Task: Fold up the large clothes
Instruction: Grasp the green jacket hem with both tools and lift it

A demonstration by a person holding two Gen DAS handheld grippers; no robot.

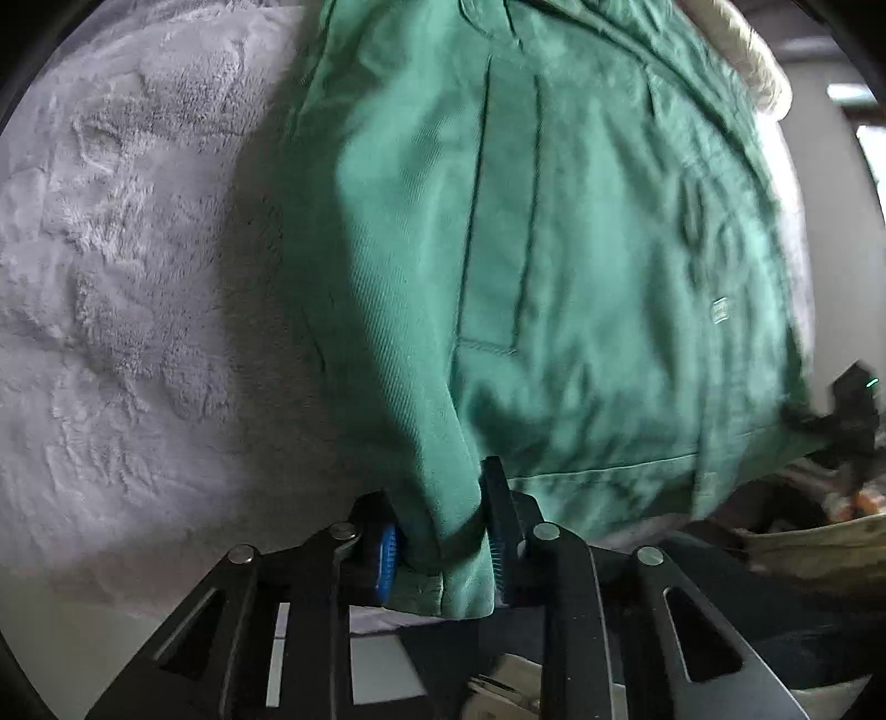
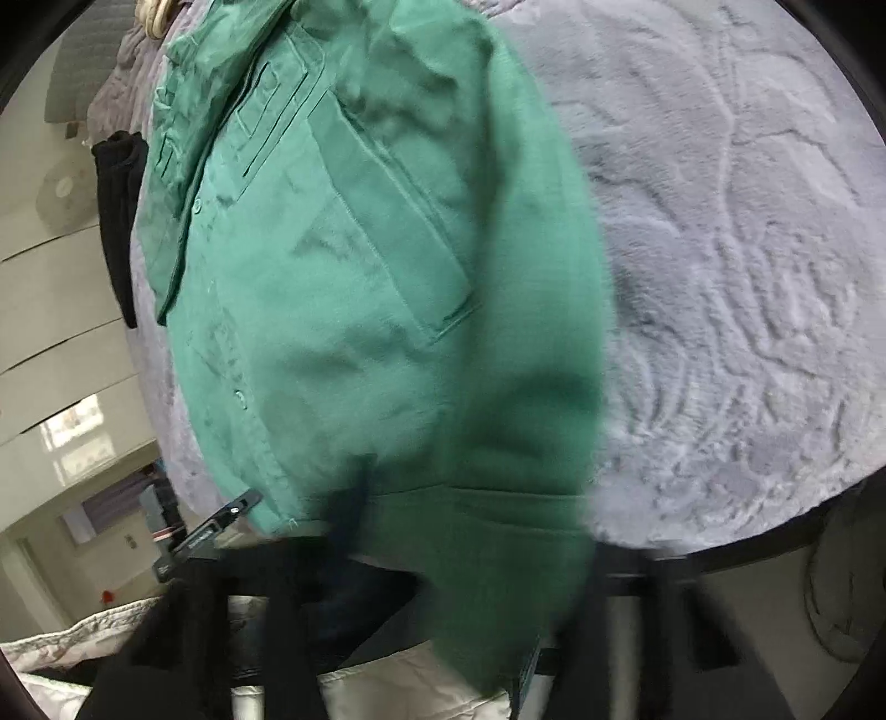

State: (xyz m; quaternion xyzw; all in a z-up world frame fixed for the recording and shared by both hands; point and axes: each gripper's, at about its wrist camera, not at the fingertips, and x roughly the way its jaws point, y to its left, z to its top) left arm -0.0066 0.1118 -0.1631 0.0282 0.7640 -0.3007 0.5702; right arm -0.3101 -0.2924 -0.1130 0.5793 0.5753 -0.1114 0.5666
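Note:
A green button-up shirt [image 1: 581,249] lies spread on a grey fluffy blanket [image 1: 127,277], with its pocket and stitched seams showing. My left gripper [image 1: 443,545] is shut on a bunched fold of the shirt's bottom hem, and its blue pads press the cloth from both sides. In the right wrist view the shirt [image 2: 360,304] fills the middle and its lower edge drapes over my right gripper [image 2: 443,587], which is blurred. The cloth sits between its dark fingers [image 2: 349,509] and hides the pads. The other gripper [image 2: 221,520] shows at the hem's left corner.
The blanket [image 2: 747,277] stretches wide to the right of the shirt. A black garment [image 2: 116,221] hangs over its left edge. Pale drawers [image 2: 50,310] and a quilted cover [image 2: 66,637] lie beyond. A cream fuzzy item [image 1: 742,50] sits past the shirt's collar end.

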